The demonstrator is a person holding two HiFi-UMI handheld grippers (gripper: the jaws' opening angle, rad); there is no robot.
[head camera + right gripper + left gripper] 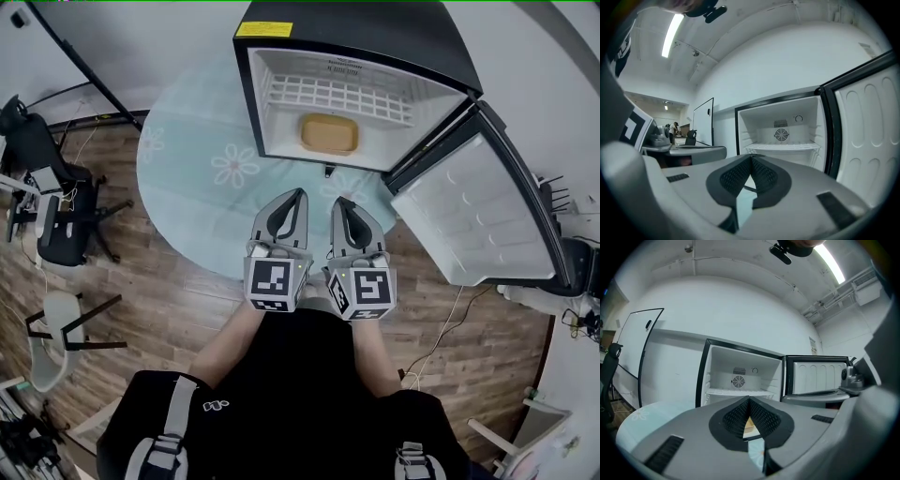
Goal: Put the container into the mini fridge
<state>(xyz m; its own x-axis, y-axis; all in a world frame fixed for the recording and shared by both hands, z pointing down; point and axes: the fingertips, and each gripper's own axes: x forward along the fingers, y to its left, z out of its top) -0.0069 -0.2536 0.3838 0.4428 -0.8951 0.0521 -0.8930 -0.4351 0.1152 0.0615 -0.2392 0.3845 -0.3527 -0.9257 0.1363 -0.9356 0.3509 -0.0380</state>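
A mini fridge [356, 37] stands open on the floor, its door [478, 216] swung out to the right. A tan container [329, 134] lies on the fridge's bottom, below the white wire shelf [328, 94]. My left gripper [298, 194] and right gripper [339, 202] hover side by side just in front of the opening, both shut with nothing in them. In the left gripper view the left gripper [749, 399] points at the fridge [740, 376], and a sliver of the container [750, 426] shows behind its tips. In the right gripper view the right gripper [751, 157] faces the white interior [783, 136].
A round pale blue mat [187, 159] with flower prints lies under the fridge on the wood floor. Office chairs [47, 206] and a stool [56, 328] stand at the left. Cables run across the floor at the right [441, 328].
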